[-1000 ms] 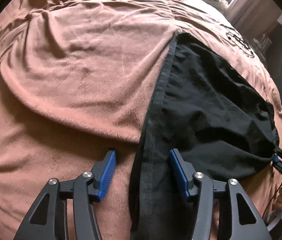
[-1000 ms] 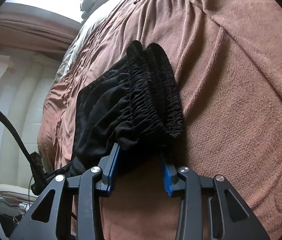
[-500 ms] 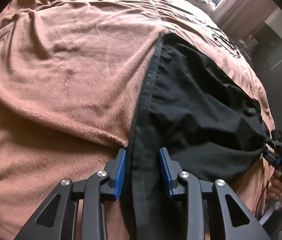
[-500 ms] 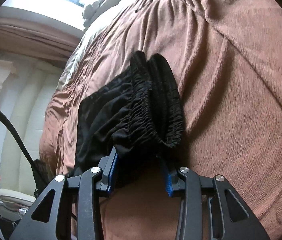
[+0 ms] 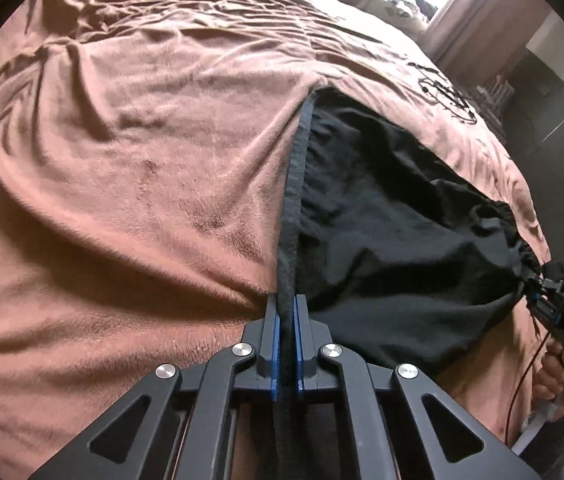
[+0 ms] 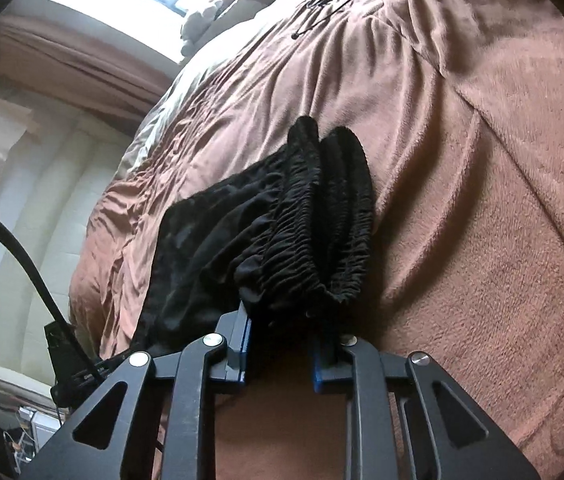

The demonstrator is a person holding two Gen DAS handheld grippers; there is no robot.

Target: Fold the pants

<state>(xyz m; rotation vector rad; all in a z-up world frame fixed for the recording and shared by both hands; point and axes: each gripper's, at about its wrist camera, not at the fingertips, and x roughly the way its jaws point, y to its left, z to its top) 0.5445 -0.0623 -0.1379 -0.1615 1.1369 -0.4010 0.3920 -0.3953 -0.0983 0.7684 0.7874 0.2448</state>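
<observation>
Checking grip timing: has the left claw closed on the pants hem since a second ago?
Yes. The left claw has shut on the black pants hem edge, beside the brown blanket fold.

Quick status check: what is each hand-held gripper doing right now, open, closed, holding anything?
Left hand-held gripper: closed on the hem edge of the black pants.
Right hand-held gripper: closed on the pants' bunched elastic waistband.

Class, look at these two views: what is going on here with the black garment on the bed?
A person with a gripper in each hand is folding black pants on a brown blanket. The left gripper is shut on the hem end. The right gripper holds the bunched elastic waistband between its fingers, which stand further apart. The pants stretch between the two; no fold is made yet.
</observation>
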